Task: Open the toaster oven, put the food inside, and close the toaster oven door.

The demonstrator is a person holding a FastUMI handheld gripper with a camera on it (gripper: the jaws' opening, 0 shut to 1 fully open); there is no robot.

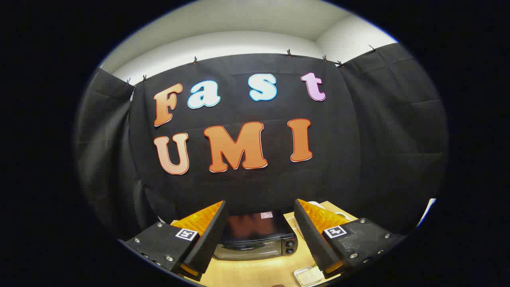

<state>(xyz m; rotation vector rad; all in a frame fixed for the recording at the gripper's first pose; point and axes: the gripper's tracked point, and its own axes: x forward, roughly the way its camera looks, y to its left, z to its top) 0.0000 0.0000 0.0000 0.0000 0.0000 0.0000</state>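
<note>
Pale wood tabletop (255,273) carries the toaster oven (257,237), door shut, sitting beyond and between the fingers of the gripper (261,215). The jaws stand wide apart, holding nothing. A small tray of food (308,276) lies near the right finger.

The gripper (261,217) has its 2 fingers spread wide apart, and they hold nothing. Seen in the gap between them, the toaster oven (257,237) sits on a light wooden table (255,273). Its glass door (247,249) is closed. 2 round knobs (290,246) sit on the oven's right side, one above the other. A small white tray (307,276) lies on the table near the right finger. Behind the oven hangs the black cloth wall (378,139).
</note>
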